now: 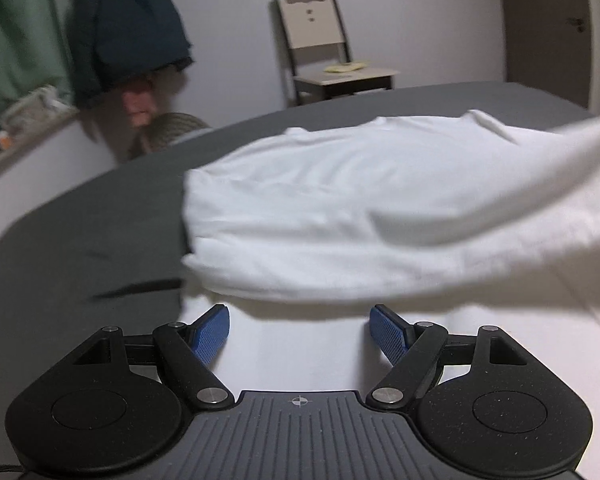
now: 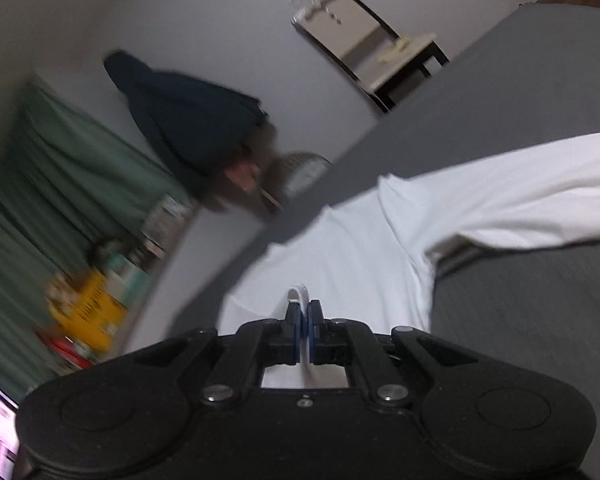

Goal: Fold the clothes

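While a white shirt (image 1: 340,208) of soft, slightly rippled knit cloth is spread on the dark grey bed sheet (image 1: 80,248), one part of it is lifted into the air. In the left wrist view the left gripper (image 1: 300,328) is seen wide open, its blue ribbed pads (image 1: 210,336) well apart, and nothing is held between them; white cloth lies under it. In the right wrist view the right gripper (image 2: 305,320) is closed on a thin fold of the shirt (image 2: 340,248), and a small loop of white cloth is pushed out above the pads. From this grip the cloth is stretched forward, and a long sleeve is extended to the right across the sheet. A wooden chair (image 1: 320,40) is seen against the pale wall behind the bed.
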Tool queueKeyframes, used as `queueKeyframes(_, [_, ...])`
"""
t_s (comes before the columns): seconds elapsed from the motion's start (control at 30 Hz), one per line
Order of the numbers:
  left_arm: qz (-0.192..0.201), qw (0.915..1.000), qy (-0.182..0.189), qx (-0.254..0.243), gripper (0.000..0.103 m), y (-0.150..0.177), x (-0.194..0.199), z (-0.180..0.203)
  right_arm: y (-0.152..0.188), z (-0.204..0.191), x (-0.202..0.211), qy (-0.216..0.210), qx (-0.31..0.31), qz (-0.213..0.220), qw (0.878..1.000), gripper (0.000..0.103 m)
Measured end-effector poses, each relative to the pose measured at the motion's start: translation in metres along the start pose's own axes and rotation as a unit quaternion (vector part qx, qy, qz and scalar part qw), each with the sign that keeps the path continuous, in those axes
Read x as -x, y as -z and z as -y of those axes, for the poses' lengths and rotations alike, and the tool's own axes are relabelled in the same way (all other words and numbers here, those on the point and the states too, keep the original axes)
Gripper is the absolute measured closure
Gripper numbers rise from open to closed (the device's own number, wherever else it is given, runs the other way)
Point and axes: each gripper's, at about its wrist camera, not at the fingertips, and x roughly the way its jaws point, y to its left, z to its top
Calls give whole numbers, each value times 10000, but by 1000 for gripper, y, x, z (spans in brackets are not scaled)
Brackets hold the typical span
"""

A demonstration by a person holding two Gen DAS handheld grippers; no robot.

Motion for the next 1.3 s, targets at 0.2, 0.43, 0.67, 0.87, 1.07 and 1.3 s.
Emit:
queueKeyframes(0.2, [223,9991,-314,193,11,-8,-27,-4,-8,7,9,-694,-386,177,9967,99])
queueKeyframes(0.43, [298,9857,-1002,1322,11,-9,-38,-34,-9,1,6,-857,-507,65,9950,99])
queueKeyframes(0.67, [118,9553,-1179,2707,11,11,-30,-91,25,16,-15,758,-266,-969,9920,99])
queueKeyframes(0.87, [204,9395,-1585,3030,11,12,-10,-98,40,19,-12,916,-350,-1207,9878,99])
queueKeyframes(1.07, [344,9247,-700,3727,11,-4,24,-113,37,14,-12,901,-258,-1238,9879,99])
queueKeyframes(1.3, [-367,9557,440,2886,11,-25,50,-45,43,33,-36,1823,-105,-1603,9700,98])
